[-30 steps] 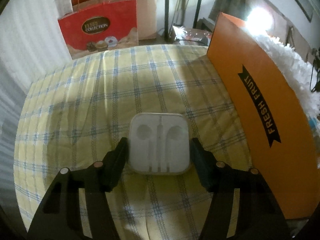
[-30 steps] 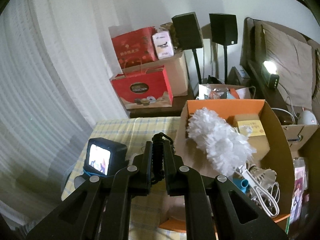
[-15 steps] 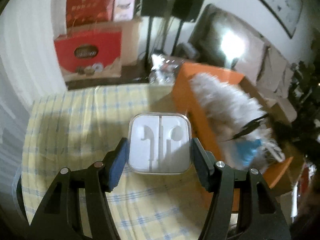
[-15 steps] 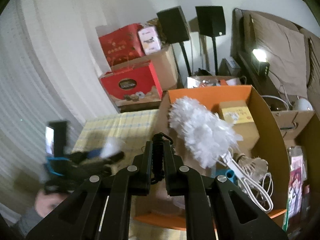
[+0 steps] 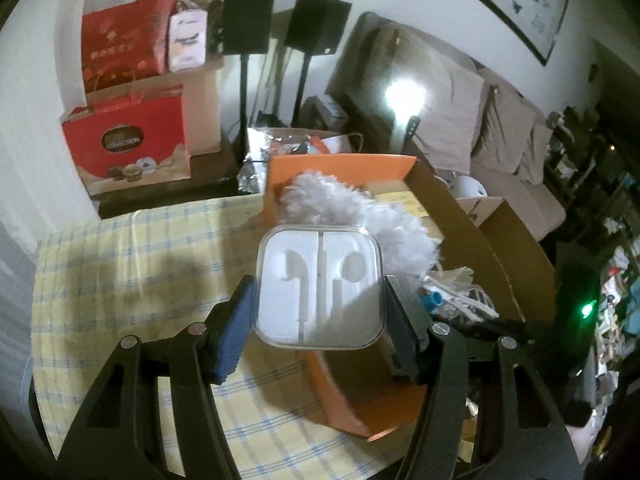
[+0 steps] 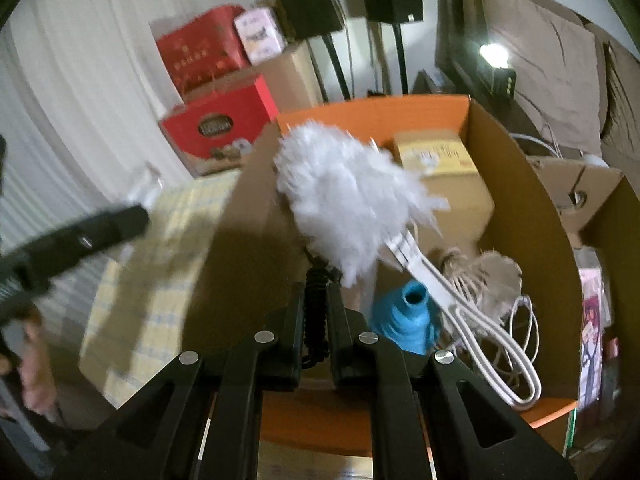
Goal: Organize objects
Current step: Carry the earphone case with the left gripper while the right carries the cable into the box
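White plastic earphone case (image 5: 319,288), clamped between the pads of the left gripper (image 5: 318,312), held in the air above the near edge of the orange cardboard box (image 5: 340,396). Right gripper (image 6: 317,312), jaws nearly together on a black coiled cord (image 6: 316,304), over the box's white duster (image 6: 344,196).

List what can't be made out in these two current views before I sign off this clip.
- Orange box, left wrist view: its floor is hidden by the earphone case in the left gripper.
- Black coiled item in the right gripper: mostly hidden by the jaws; what it is stays unclear.
- Left gripper, right wrist view: motion-blurred, partly cut off by the left edge.
- Red gift box label: too blurred to read.
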Available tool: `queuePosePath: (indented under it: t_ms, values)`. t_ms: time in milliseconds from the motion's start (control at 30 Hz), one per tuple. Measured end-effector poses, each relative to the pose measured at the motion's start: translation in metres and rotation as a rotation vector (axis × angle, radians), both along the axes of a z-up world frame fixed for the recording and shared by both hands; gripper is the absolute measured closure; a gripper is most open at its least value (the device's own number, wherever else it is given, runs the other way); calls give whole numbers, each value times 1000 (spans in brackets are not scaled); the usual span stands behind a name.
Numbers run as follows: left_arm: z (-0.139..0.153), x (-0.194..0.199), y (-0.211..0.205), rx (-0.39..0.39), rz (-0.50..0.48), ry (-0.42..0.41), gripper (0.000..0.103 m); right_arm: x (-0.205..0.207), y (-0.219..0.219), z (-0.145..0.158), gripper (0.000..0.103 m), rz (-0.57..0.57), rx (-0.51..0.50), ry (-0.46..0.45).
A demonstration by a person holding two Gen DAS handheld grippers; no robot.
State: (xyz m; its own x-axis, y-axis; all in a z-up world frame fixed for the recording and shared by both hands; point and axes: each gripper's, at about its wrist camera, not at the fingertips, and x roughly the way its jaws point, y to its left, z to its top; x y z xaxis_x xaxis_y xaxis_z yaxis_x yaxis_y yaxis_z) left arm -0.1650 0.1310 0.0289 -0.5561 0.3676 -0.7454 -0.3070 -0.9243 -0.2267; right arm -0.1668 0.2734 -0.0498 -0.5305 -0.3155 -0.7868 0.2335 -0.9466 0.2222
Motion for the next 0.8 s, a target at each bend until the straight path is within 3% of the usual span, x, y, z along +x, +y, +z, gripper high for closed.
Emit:
queuePosePath:
  t_ms: [167, 567, 700, 800]
  values:
    - [3, -6, 22, -13, -24, 3, 44, 5, 7, -4, 94, 13, 4, -12]
    - [-2, -13, 59, -36, -70, -20, 44, 18, 22, 17, 93, 53, 34, 5]
    - [-1, -20, 72, -48, -85, -29, 44, 17, 24, 4, 87, 73, 74, -43]
    - [-1, -28, 82, -52, -96, -38, 44, 22, 32, 4, 77, 57, 35, -33]
